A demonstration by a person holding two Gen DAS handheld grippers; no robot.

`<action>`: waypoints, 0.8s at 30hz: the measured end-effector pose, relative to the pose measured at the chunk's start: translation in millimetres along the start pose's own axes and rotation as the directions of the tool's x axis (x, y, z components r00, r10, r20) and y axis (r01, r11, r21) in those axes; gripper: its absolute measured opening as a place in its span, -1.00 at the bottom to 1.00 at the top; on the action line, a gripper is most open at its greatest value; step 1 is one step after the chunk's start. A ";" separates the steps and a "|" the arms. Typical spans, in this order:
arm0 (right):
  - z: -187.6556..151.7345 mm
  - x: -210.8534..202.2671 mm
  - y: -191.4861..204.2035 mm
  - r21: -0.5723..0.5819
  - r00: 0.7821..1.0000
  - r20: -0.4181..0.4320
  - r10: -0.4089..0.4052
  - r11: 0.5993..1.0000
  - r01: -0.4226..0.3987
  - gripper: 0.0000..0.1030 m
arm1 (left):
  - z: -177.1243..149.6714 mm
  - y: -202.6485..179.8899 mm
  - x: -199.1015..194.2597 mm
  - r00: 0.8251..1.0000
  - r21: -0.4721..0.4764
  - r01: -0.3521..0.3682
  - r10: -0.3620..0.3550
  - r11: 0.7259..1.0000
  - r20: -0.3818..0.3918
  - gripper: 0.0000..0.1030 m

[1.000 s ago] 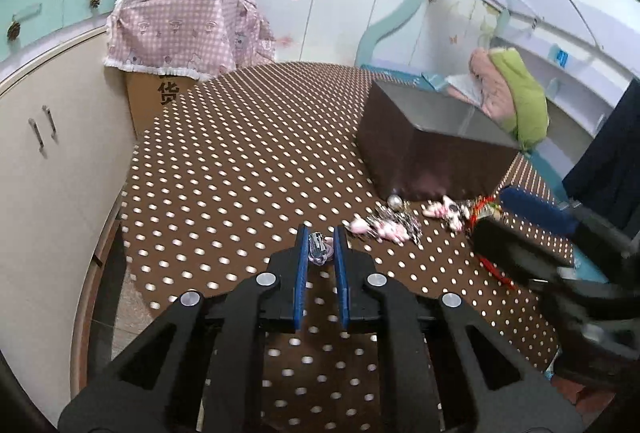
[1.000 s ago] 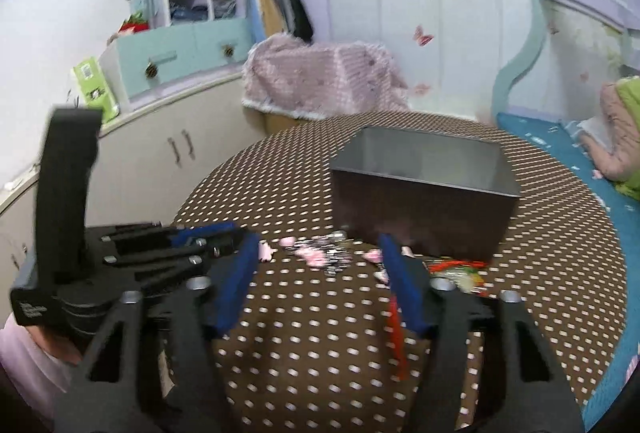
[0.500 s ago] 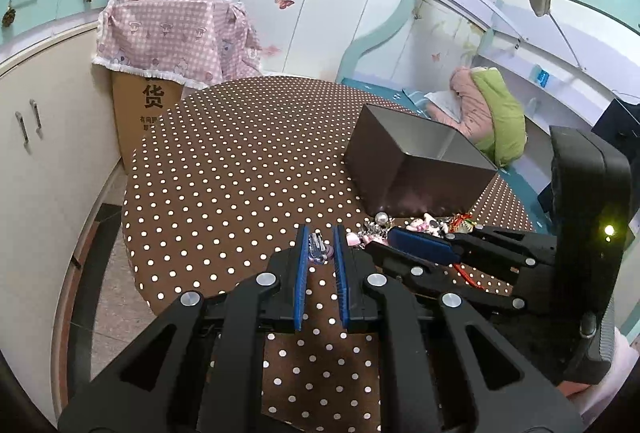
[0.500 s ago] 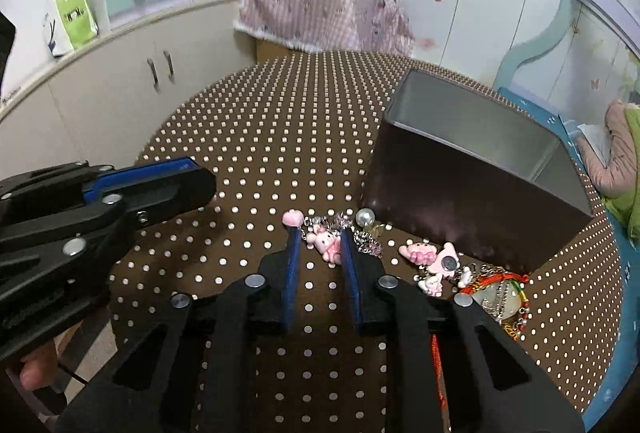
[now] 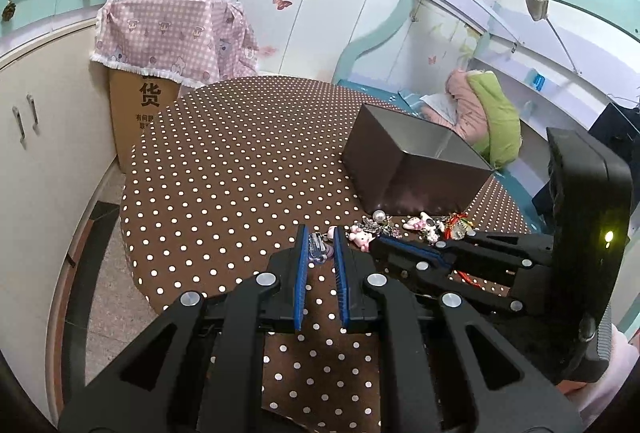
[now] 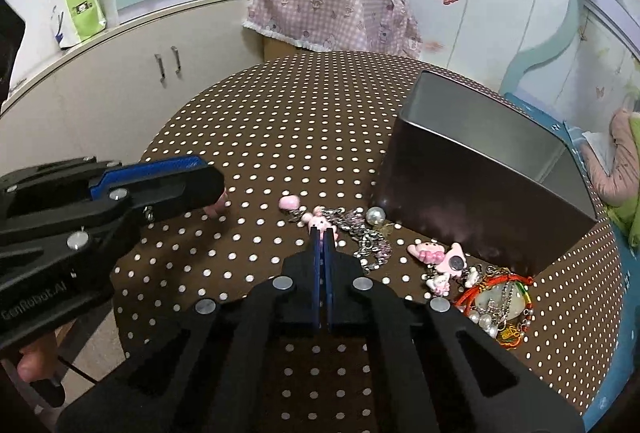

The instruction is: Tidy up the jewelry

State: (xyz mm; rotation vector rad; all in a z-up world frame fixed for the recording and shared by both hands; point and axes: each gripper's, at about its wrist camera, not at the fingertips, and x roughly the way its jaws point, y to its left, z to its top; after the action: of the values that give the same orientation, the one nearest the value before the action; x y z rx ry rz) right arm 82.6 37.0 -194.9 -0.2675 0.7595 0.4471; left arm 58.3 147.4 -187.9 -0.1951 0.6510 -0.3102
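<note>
Pick-up step: the right gripper (image 6: 324, 233), jaws pinched on a pink charm (image 6: 320, 222) just before the box (image 6: 480, 169), and the left gripper (image 5: 320, 249), jaws clamped on a small clip (image 5: 318, 246), must next lift toward the box.

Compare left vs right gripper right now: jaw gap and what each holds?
Left gripper: jaws apart by a narrow gap, pinching a small clear-and-lilac clip above the table. Right gripper: jaws nearly together, shut on the pink bunny charm in the pile. Both have blue pads and hold one item.
</note>
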 end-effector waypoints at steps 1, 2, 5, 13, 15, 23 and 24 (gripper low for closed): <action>1.0 0.5 0.9 -0.003 1.000 -0.002 -0.014 1.000 0.014 -0.95 | -0.3 -0.2 -0.9 1.000 0.002 -0.003 0.003 1.000 0.003 -0.75; 1.5 0.5 1.1 -0.008 1.000 -0.001 -0.017 1.000 0.017 -0.94 | -0.7 -0.1 -1.7 1.000 0.003 -0.006 0.006 1.000 0.004 -0.75; 3.6 1.9 5.8 -0.038 1.000 -0.008 -0.024 0.999 0.024 -0.79 | -1.6 0.3 -2.7 1.000 -0.006 -0.001 0.001 1.000 0.001 -0.75; 11.1 8.2 8.6 -0.059 0.999 -0.024 -0.026 0.998 0.025 -0.37 | -3.0 0.6 -2.7 1.000 -0.009 -0.002 0.002 1.000 0.000 -0.75; 11.8 9.0 5.6 -0.044 1.000 -0.027 -0.012 0.999 0.011 -0.38 | -3.3 0.2 -2.0 1.000 -0.012 0.001 -0.001 1.000 -0.003 -0.75; 12.5 10.2 -9.1 0.056 0.998 -0.032 0.047 0.997 -0.045 -0.74 | -1.1 2.6 0.8 1.000 -0.033 0.014 -0.015 0.999 -0.008 -0.75; 12.8 10.0 -9.1 0.059 0.998 -0.031 0.049 0.997 -0.047 -0.74 | -1.0 2.3 0.2 1.000 -0.034 0.014 -0.014 0.999 -0.007 -0.75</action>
State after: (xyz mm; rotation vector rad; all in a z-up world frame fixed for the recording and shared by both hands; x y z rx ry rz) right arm 101.1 37.0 -192.4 -0.2031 0.8111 0.4666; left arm 58.4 149.4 -189.4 -0.2314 0.6625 -0.3138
